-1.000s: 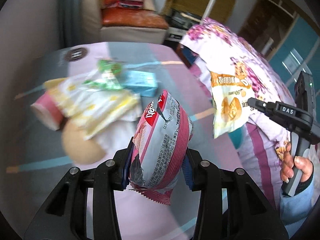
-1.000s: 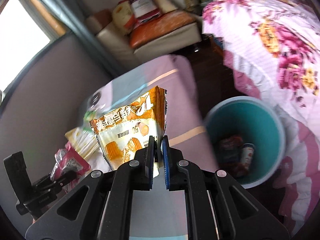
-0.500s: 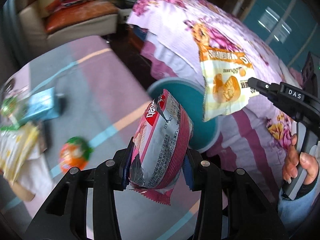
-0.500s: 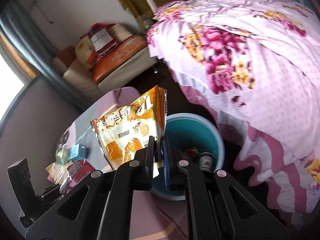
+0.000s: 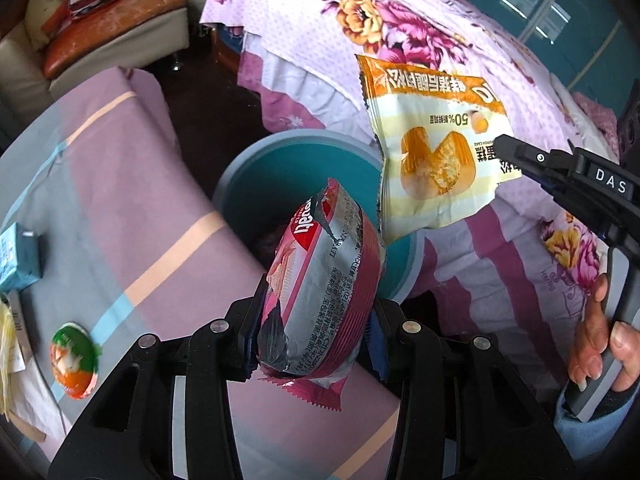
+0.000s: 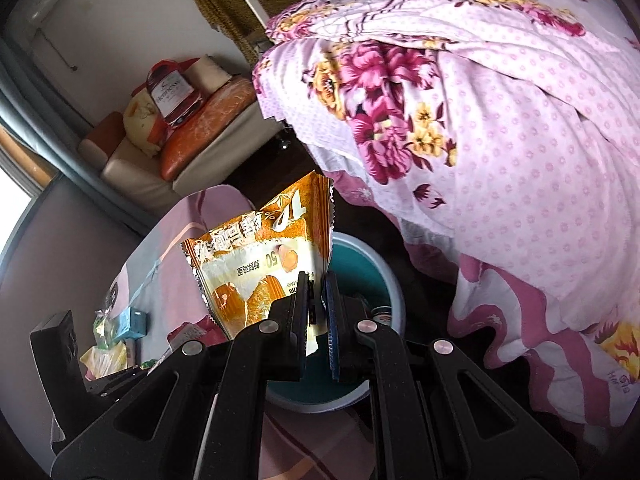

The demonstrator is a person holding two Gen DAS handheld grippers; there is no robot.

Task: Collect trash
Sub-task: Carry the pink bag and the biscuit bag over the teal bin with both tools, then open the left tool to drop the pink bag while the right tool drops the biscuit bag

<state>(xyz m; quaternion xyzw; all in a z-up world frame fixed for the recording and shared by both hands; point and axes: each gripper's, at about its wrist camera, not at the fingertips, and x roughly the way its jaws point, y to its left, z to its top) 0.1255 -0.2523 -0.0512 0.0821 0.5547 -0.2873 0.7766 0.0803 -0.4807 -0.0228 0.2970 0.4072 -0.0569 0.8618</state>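
Nearest, the left gripper [image 5: 314, 330] clamped a puffy pink snack packet [image 5: 320, 296] across its middle, fingers pressed into both sides. The packet hung over the near rim of the teal bin [image 5: 240, 172]. Right gripper [image 6: 318, 320] had its fingers almost together, pinching a flat orange cake wrapper [image 6: 260, 276] by its edge above the same bin [image 6: 384, 272]. Judgement: both loads should sit squarely over the opening before release; the light wrapper may drift, so drop it low. Further left on the table [image 5: 120, 200], a blue carton [image 5: 18, 256] and an orange lid [image 5: 74, 360] awaited collection.
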